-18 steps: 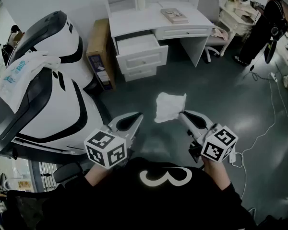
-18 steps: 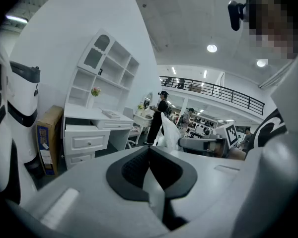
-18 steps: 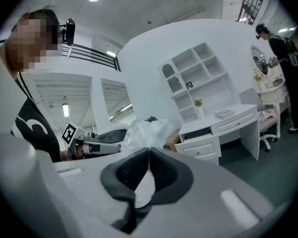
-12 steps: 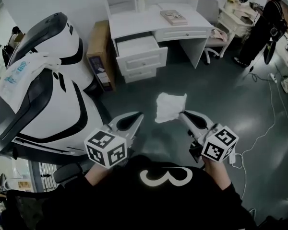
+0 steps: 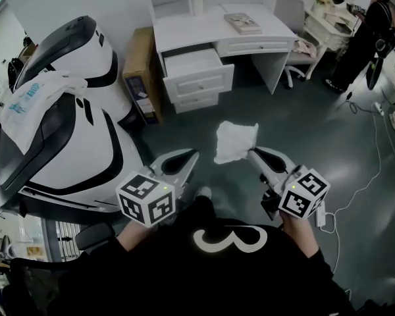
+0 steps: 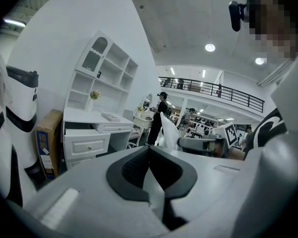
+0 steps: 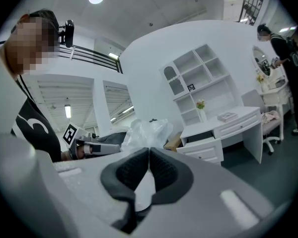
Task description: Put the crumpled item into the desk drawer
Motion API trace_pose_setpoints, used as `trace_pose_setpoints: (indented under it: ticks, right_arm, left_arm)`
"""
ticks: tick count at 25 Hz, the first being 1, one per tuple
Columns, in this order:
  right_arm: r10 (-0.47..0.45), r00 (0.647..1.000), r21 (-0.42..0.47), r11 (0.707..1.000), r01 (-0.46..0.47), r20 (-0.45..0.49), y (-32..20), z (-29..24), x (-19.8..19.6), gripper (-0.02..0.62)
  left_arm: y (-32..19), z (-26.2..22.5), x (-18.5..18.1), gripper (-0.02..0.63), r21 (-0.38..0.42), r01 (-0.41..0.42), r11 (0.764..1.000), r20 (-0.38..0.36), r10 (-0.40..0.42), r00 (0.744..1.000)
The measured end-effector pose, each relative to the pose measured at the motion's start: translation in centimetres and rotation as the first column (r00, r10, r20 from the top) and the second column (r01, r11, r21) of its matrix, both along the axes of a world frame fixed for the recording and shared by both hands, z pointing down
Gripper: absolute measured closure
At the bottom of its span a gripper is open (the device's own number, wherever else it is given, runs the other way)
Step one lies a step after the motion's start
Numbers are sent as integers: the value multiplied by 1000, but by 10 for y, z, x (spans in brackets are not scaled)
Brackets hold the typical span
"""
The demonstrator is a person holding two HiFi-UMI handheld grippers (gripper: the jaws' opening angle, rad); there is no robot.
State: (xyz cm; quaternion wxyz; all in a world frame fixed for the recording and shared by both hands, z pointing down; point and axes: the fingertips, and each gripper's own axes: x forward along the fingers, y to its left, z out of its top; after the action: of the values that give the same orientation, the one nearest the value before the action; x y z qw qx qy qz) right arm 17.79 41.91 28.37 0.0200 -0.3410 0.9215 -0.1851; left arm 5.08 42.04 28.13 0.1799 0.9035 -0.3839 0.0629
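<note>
Two grippers are held out in front of the person, side by side over the dark floor (image 5: 316, 130). The right gripper (image 5: 251, 153) has its jaws pressed together on the lower edge of the crumpled item (image 5: 236, 141), a thin white wad (plastic or paper, I cannot say which). The wad stands up and out past the jaw tips, and the bulk of it hangs free ahead of them rather than between the pads. From the right gripper's own view only a pinched fold is caught in the closed pads, with the rest billowing above.

The left gripper (image 5: 193, 154) is beside it, apart from the wad and not touching it. Its jaws are closed together with nothing between them.

Ahead, against the wall, stands the white desk (image 5: 204, 30) with a book (image 5: 242, 23) lying on top. The desk drawer (image 5: 192, 62) at its left side is pulled out, its inside bare white as far as I can see. The crumpled item is well apart from that drawer, up in the air between the person and the desk. A cardboard box (image 5: 138, 71) leans just beside the desk's left end, and a big white and black machine (image 5: 59, 110) fills the left side.
</note>
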Motion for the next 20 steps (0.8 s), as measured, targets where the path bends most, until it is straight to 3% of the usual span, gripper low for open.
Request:
trace_pose_setpoints:
  ticks: [12,20]
  right_arm:
    - [3,1000,-16,1000,-3,3,-54,18,-8,584]
    - [-5,1000,-55,999,4,-14,-130,37,-20,583]
  left_arm:
    - [-54,18,-10,597,-5,-4,1000,-24,4,1000]
    - [-130,36,-23,597,-40,8,999,-40,-10,999]
